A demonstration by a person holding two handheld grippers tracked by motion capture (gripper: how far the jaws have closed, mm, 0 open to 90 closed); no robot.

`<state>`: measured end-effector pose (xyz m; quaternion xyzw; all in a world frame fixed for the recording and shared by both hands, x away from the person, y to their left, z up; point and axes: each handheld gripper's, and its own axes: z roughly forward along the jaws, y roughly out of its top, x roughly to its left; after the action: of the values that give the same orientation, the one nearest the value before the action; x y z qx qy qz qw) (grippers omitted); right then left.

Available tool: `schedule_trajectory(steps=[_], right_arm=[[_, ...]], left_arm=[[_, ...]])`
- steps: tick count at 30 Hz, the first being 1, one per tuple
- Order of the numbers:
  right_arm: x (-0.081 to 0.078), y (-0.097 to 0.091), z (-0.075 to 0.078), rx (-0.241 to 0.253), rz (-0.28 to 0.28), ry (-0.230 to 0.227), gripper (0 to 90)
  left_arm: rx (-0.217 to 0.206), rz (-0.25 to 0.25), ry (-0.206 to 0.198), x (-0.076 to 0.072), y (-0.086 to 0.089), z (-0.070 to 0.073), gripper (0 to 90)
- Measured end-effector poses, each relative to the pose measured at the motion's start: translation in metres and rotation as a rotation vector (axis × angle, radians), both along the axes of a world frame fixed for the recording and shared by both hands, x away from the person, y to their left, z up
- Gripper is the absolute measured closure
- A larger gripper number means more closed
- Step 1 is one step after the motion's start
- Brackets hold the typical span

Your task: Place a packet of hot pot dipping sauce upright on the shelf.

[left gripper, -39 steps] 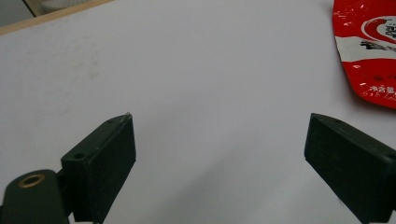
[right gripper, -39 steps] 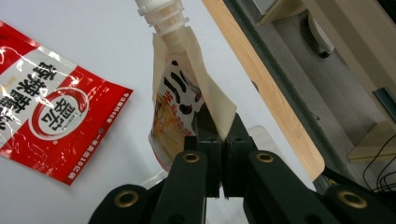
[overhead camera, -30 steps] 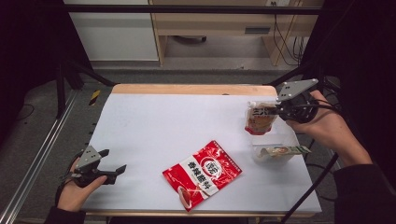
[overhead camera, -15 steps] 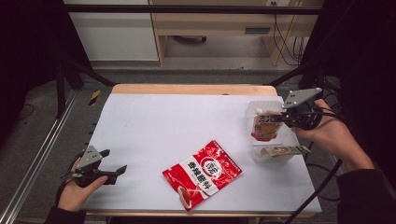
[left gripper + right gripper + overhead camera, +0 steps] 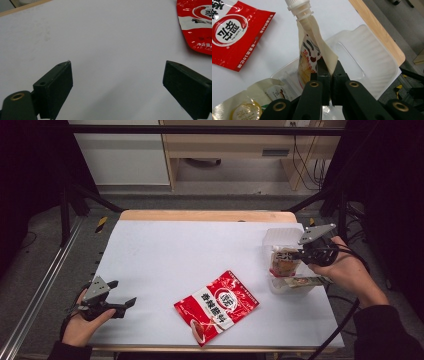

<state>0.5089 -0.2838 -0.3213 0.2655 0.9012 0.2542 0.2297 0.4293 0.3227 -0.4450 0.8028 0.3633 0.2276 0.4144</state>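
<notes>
Pouch (image 5: 308, 53), soft and light with a stiff spout, hangs over the far-right tray (image 5: 372, 67); we judge our right gripper (image 5: 329, 72) clamps its edge best, while our left gripper (image 5: 120, 82) gapes empty.

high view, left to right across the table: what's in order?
left gripper → red pouch → spouted pouch, held over the clear plastic tray → right gripper
</notes>
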Motion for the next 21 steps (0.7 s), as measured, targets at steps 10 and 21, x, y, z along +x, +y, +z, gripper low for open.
schedule_trajectory(steps=[10, 21], right_arm=[[0.004, -0.005, -0.019, -0.008, -0.011, 0.057, 88.3], [0.004, -0.011, -0.025, 0.018, -0.053, 0.082, 76.6]], left_arm=[[0.002, -0.003, 0.0, 0.0, 0.0, 0.0, 9.2], [0.008, -0.005, 0.0, 0.0, 0.0, 0.0, 9.3]])
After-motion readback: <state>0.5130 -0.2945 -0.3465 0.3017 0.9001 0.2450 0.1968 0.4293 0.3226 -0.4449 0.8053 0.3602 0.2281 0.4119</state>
